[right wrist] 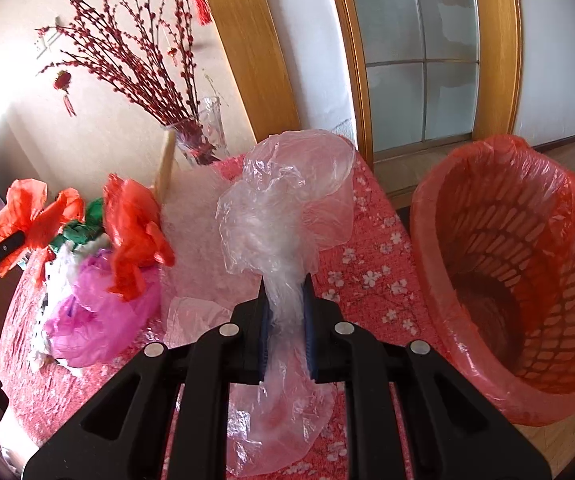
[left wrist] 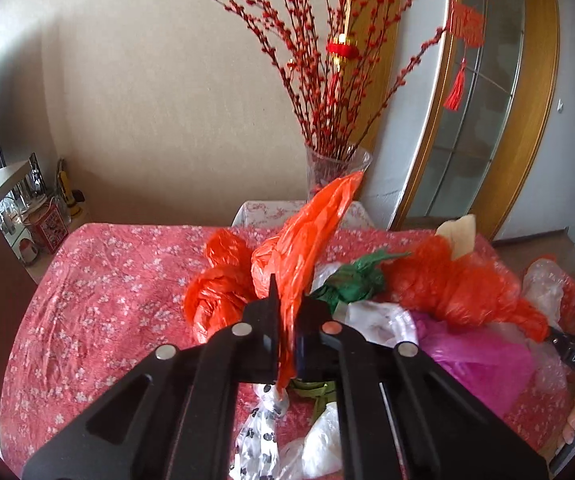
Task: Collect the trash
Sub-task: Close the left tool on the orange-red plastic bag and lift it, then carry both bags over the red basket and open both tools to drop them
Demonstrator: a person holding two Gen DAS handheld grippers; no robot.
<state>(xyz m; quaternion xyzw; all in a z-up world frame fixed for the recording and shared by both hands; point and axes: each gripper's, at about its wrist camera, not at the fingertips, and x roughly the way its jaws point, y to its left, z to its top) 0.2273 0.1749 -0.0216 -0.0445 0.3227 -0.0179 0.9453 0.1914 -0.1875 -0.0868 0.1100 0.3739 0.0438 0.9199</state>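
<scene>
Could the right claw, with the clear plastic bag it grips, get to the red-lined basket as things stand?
Probably yes: the right claw grips the clear plastic bag, and the red-lined basket stands open beside it, nothing between.

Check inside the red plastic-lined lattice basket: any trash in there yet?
The red plastic-lined lattice basket shows only its thin red liner over the lattice wall and bare bottom; no trash is visible. Its near rim hides the closest inner wall.

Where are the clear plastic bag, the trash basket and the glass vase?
clear plastic bag (right wrist: 287,208): right wrist view, on its crumpled upper bulge.
trash basket (right wrist: 527,264): right wrist view, on its inner slotted wall.
glass vase (left wrist: 337,168): left wrist view, on its flared upper body.
</scene>
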